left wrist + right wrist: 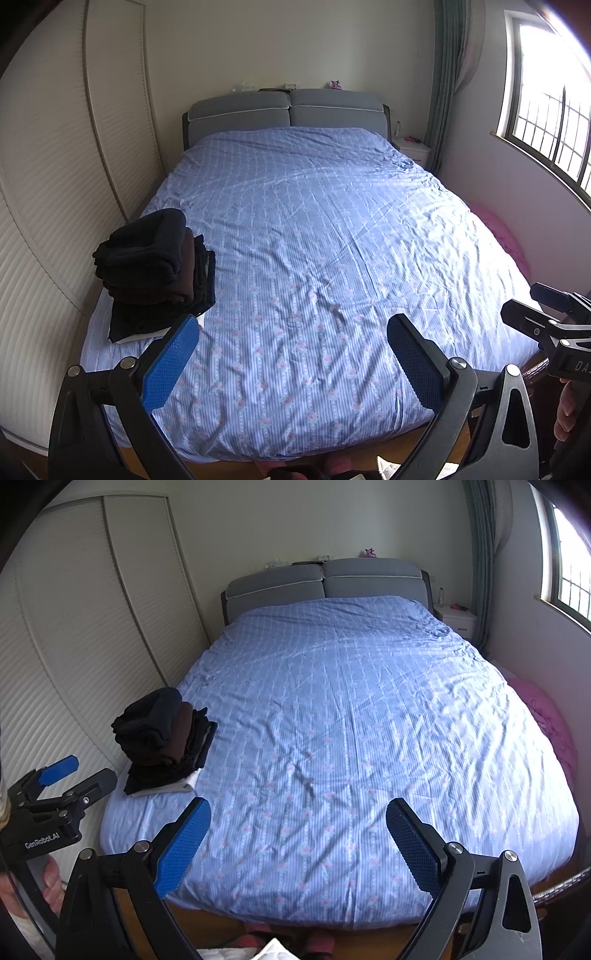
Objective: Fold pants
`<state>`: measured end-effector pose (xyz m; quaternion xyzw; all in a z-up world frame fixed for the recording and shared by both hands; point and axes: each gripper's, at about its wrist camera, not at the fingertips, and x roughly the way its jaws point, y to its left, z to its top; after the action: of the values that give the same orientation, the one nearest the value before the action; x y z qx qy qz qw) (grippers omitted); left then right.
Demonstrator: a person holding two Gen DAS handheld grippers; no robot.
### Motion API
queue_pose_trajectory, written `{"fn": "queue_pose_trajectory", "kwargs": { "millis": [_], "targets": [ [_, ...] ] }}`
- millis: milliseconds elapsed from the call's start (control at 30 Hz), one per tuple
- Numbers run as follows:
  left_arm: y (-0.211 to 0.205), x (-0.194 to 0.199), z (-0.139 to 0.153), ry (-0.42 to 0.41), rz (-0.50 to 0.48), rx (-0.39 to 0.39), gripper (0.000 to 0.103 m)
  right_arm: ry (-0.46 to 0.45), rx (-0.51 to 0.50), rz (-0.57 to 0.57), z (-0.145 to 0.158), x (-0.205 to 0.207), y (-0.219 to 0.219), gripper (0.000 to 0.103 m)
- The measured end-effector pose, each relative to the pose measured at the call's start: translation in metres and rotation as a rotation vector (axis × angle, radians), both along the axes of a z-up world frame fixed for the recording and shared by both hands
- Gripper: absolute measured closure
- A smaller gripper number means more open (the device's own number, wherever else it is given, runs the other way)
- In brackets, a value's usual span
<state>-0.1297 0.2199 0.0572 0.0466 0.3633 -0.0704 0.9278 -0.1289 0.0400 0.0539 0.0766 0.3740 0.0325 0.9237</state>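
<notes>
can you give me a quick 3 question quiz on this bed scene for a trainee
1. True or false: the left gripper is shut on cloth.
2. Where does the stack of folded dark clothes sit: A) by the headboard, B) near the bed's foot on the wardrobe side, C) on the floor?
3. What colour is the bedspread?

Key: 1 false, both it and the right gripper are open and empty; 2 B; 3 blue.

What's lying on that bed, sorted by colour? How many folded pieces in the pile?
Black folded pieces: at least 2, one rolled on top and one at the base; more dark edges show behind, count unclear
Brown folded pieces: 1
White folded pieces: 1, at the very bottom
Total: at least 4 pieces, all in one pile on the blue bedspread
</notes>
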Motion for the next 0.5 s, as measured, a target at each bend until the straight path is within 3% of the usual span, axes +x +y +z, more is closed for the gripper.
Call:
{"fn": "queue_pose_trajectory", "kwargs": {
  "millis": [500],
  "targets": [
    [-0.016,0.007,0.000,0.000,-0.028,-0.005,0.000,0.005,0.008,-0.025,0.001,0.001,-0.010,0.007]
  ]
}}
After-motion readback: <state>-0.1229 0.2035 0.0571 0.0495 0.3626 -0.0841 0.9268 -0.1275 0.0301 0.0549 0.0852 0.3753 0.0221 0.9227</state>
